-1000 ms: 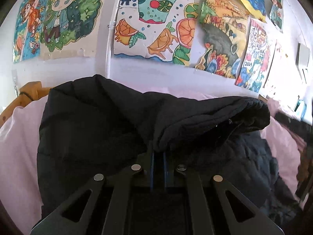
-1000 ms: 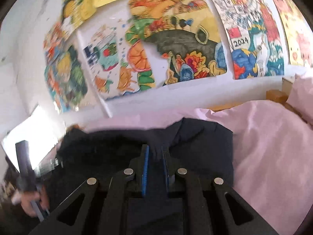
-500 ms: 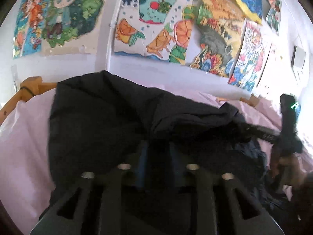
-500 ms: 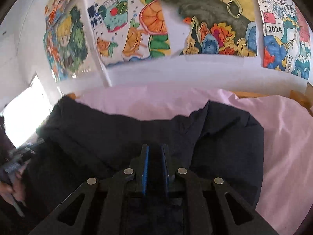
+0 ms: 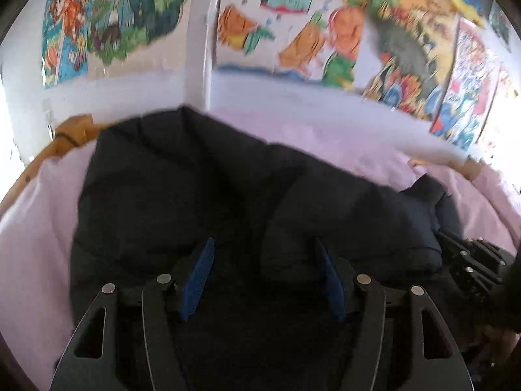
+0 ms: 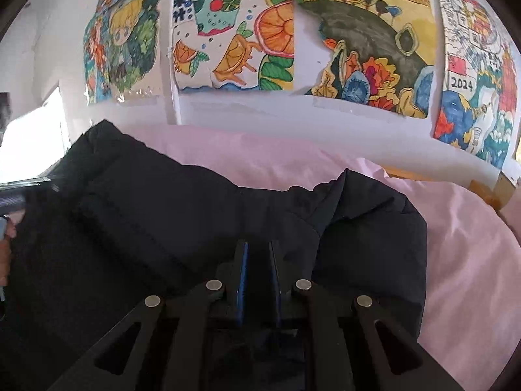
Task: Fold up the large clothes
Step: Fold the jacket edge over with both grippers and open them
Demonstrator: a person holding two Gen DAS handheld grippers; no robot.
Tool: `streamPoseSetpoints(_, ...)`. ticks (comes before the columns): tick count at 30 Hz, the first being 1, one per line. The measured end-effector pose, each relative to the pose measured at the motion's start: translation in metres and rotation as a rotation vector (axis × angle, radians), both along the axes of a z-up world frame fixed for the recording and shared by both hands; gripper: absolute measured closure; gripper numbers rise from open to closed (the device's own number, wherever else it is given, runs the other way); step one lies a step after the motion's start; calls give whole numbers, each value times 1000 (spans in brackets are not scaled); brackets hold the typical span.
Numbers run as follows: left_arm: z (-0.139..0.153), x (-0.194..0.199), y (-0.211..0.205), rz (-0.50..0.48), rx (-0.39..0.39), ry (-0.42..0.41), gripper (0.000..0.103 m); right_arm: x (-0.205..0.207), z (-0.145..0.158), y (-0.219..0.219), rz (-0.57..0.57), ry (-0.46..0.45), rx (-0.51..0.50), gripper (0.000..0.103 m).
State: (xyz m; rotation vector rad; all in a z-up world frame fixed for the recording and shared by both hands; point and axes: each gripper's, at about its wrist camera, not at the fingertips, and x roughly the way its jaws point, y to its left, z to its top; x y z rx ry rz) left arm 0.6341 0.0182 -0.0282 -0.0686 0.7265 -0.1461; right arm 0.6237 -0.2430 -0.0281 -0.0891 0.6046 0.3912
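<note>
A large black padded jacket [image 5: 202,195] lies spread on a pink bed sheet [image 5: 32,228]. It also shows in the right wrist view [image 6: 156,215]. My left gripper [image 5: 262,254] is open just above the jacket, with nothing between its blue pads. My right gripper [image 6: 259,251] is shut on a fold of the jacket near its right side. The right gripper also shows at the right edge of the left wrist view [image 5: 472,270].
The pink sheet [image 6: 456,244] covers the bed around the jacket. A wooden bed frame [image 5: 65,137] runs along the far left edge. Colourful drawings [image 6: 228,32] hang on the white wall behind the bed.
My left gripper has opened and let go of the jacket fold it held. The fold has dropped and the jacket lies flatter. My right gripper stays shut on the jacket.
</note>
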Motion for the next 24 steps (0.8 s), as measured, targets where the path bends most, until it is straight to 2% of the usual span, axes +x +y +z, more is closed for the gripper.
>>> streamPoseSetpoints(2,-12,5,4,-3,-9,5,42,3,-9,6,11,-2,-34,90)
streamPoseSetpoints(5,-27,16,-1,-24,62,3,42,11,-23,20,25,-9,-120,90)
streamPoseSetpoints(8,-42,32,-2,-25,74,15,41,29,-41,31,28,3,-175,90)
streamPoseSetpoints(16,-63,44,-2,-8,109,5,38,56,-65,27,23,45,-103,91)
streamPoseSetpoints(20,-58,31,2,-20,72,-33,39,47,-61,27,14,16,-107,91)
streamPoseSetpoints(24,-43,13,6,-29,35,-61,34,31,-48,22,0,-32,-102,88)
